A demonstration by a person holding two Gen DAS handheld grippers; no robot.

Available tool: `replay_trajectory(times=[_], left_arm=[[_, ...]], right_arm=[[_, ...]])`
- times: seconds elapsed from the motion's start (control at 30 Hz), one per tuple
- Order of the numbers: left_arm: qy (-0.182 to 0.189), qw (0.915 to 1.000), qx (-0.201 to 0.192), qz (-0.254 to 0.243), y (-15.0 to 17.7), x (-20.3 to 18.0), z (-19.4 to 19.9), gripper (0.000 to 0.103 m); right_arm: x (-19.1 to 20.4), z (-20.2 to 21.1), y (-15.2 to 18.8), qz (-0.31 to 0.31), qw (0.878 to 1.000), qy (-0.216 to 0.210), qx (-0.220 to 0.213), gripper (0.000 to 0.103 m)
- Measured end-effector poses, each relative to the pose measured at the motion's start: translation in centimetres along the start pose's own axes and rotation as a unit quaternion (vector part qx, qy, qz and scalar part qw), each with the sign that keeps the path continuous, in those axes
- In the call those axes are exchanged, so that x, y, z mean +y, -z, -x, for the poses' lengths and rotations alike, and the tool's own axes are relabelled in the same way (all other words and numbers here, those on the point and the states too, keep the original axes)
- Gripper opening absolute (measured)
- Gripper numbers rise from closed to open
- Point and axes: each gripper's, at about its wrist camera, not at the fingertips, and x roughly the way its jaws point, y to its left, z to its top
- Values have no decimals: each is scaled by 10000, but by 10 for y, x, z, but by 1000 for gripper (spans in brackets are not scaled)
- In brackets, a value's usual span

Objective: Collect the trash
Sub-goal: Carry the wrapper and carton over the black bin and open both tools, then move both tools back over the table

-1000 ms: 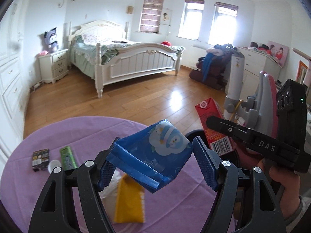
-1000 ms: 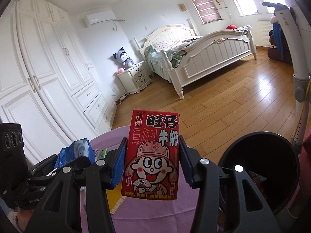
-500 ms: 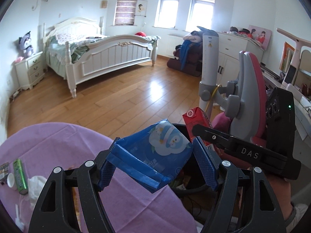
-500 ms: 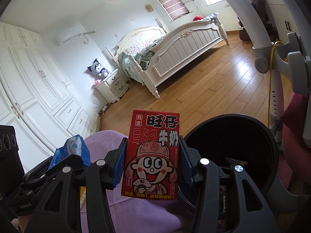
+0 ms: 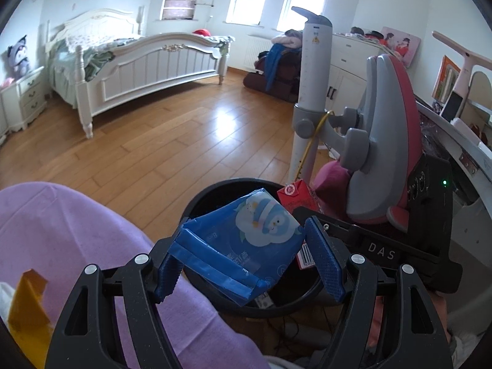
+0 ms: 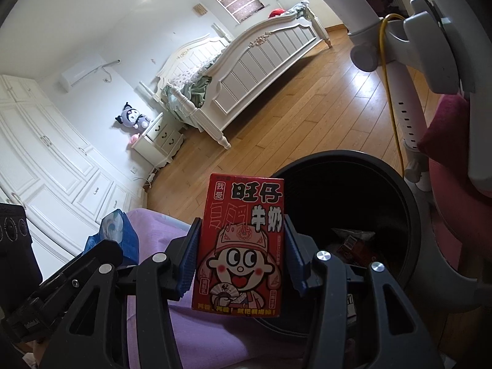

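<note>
The white bed fills the far room at ten o'clock in my left wrist view, across the wooden floor. Nearer, the tabletop under its purple cloth spreads at eight o'clock, and a grey and pink chair stands at two o'clock. The black trash bin sits just beside the tabletop edge, at three o'clock in my right wrist view, with some wrappers lying in its bottom. My left hand-held gripper is clamped on a blue tissue pack, its blue pads pressing both sides, and the pack hangs tilted over the bin's open mouth. My right hand-held gripper is clenched on a red milk carton, held upright with the cartoon face toward the camera, at the near left rim of the bin, partly over the tabletop edge. A yellow wrapper lies on the cloth at eight o'clock in the left view, beside something white that the frame edge cuts off.
</note>
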Motion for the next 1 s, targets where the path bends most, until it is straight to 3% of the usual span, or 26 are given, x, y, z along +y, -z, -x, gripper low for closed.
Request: replay_trajectory(times=[0.33,0.47,0.6,1.0], left_arm=[[40,9999,151,35,-2,-7,-20,74],[-15,9999,85,83,-4,-9,-17,86],[-20,10000,0,72,-5,-11,-9,91],[-197,9982,-344,459,1,25,49,94]], right_arm=[[-19,-2,1,-237,9996,3,125,50],[-23,0,1,-322,9993,56,159,52],[-18,5,1,-259,9996,108,54,66],[27,0,10,136,9996,-75,216,71]])
